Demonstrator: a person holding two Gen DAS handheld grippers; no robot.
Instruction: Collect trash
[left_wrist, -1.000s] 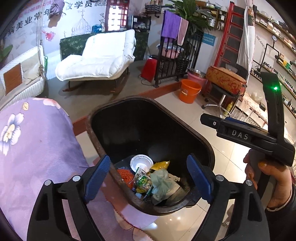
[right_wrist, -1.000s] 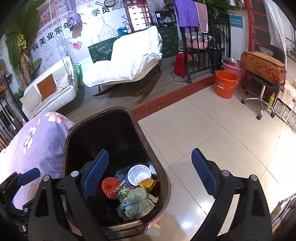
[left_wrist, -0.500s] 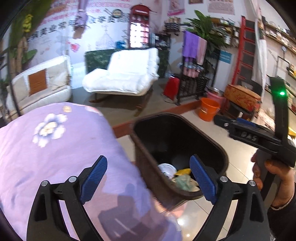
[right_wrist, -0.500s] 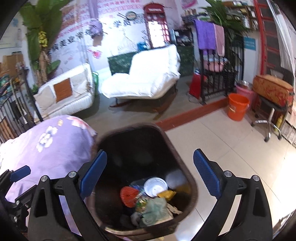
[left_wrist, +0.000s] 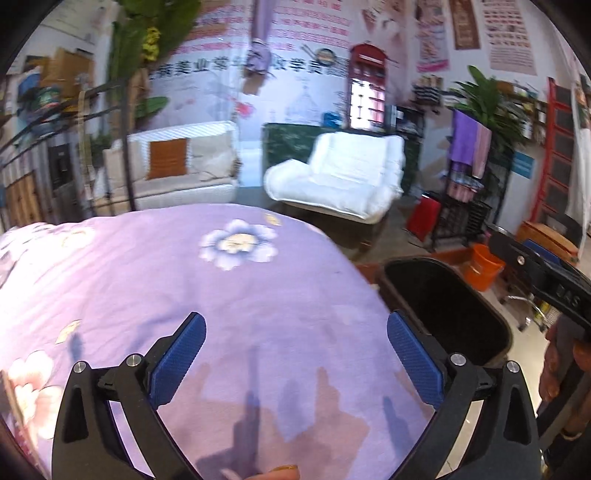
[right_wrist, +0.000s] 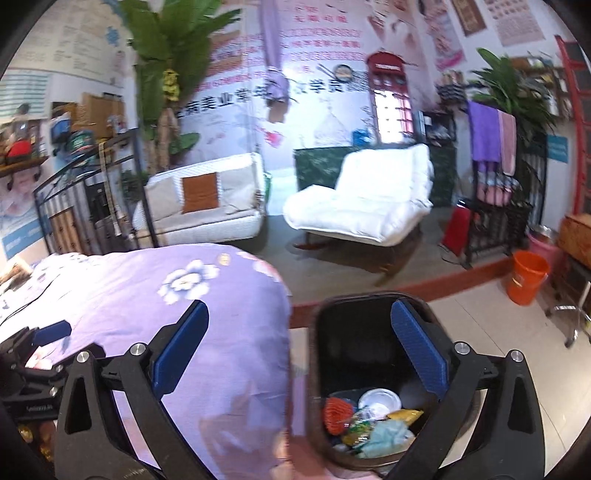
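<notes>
A dark brown trash bin (right_wrist: 321, 369) stands on the floor beside a table with a purple flowered cloth (right_wrist: 229, 332). In the right wrist view it holds trash: a white lid (right_wrist: 379, 399), a red mesh piece (right_wrist: 338, 413), a yellow wrapper (right_wrist: 404, 415) and crumpled green paper (right_wrist: 386, 434). My right gripper (right_wrist: 299, 354) is open and empty above the bin's left rim. My left gripper (left_wrist: 295, 354) is open and empty above the cloth (left_wrist: 184, 280), with the bin (left_wrist: 443, 306) to its right. The right gripper's body (left_wrist: 546, 280) shows at the right edge.
A white recliner (right_wrist: 365, 199) and a white sofa (right_wrist: 207, 206) stand beyond the table. An orange bucket (right_wrist: 526, 277) and a black metal rack (right_wrist: 498, 218) stand at the right. A black fence (right_wrist: 81, 206) is at the left. Tiled floor (right_wrist: 517, 354) lies right of the bin.
Both grippers have swung left and tilted up, away from the bin toward the purple cloth. The bin has shifted to the right of both views. Both stay open and empty.
</notes>
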